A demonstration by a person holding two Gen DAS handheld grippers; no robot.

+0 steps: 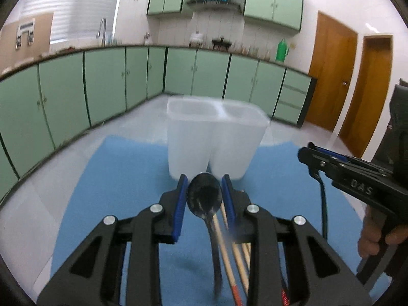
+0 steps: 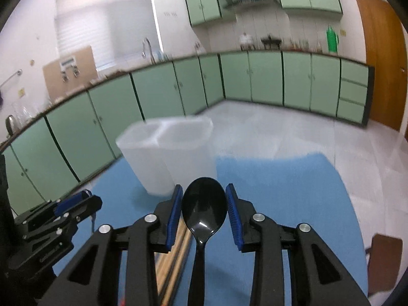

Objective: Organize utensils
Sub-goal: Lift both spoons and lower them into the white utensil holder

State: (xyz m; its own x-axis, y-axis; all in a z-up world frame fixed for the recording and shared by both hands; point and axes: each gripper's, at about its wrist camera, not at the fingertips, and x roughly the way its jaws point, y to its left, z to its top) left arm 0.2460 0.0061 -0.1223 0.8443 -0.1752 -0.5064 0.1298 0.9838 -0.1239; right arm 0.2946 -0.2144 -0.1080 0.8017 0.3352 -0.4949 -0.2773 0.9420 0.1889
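My left gripper (image 1: 205,199) is shut on the bowl of a black spoon (image 1: 204,196), whose handle runs back under the fingers. My right gripper (image 2: 204,204) is shut on a second black spoon (image 2: 204,204) in the same way, bowl forward. Both hang above a blue mat (image 1: 122,183) (image 2: 285,191). A translucent white holder (image 1: 211,137) (image 2: 165,153) with two compartments stands upright just beyond the fingertips. Wooden chopsticks (image 1: 230,267) (image 2: 176,255) lie on the mat below. The right gripper (image 1: 312,156) shows at the right of the left wrist view, and the left gripper (image 2: 85,200) at the left of the right wrist view.
A person's hand (image 1: 374,239) holds the right gripper's handle. Green cabinets (image 1: 102,81) line the far walls, with wooden doors (image 1: 331,71) to the right. A brown chair-like object (image 2: 385,255) stands beside the mat. White floor lies beyond the mat.
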